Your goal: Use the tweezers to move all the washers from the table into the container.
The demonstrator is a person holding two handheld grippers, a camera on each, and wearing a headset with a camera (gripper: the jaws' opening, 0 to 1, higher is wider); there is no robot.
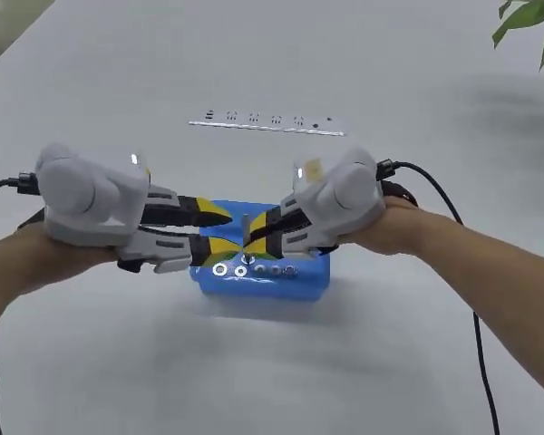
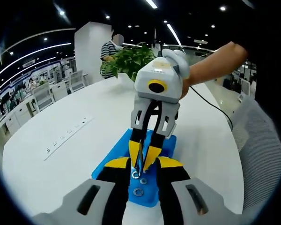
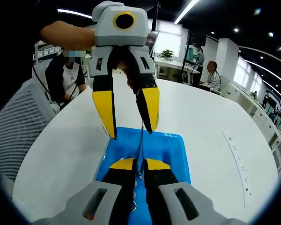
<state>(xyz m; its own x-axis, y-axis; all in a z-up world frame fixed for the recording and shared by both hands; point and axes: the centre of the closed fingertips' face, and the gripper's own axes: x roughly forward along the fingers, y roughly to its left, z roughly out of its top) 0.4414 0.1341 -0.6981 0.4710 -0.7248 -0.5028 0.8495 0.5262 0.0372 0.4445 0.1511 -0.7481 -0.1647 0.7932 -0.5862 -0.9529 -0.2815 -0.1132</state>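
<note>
Facing each other over one blue tray (image 1: 313,281), two grippers are hovering above a white table (image 1: 390,82), each held in a hand. The left gripper (image 1: 228,229) is holding its two yellow-tipped jaws wide apart and gripping nothing. The right gripper (image 1: 254,234) is pinching its jaws almost together on one pair of tweezers (image 3: 141,140).

In the left gripper view the tweezers are running as a thin metal line from the right gripper's jaws steeply down toward the tray floor. The point is aiming down among the washers (image 1: 240,270); whether it is touching one cannot be told.

In the head view five washers are lying in a row along the near side of the tray. Three of them are showing in the left gripper view, just beyond that gripper's jaws.

One long white power strip (image 1: 267,122) is lying on the table well beyond the tray, its long axis crossing the head view from side to side; any markings on it are too small to read. Green plant leaves (image 1: 530,27) are reaching in at the far right corner of the table. Black cables (image 1: 476,317) are trailing from both grippers.
</note>
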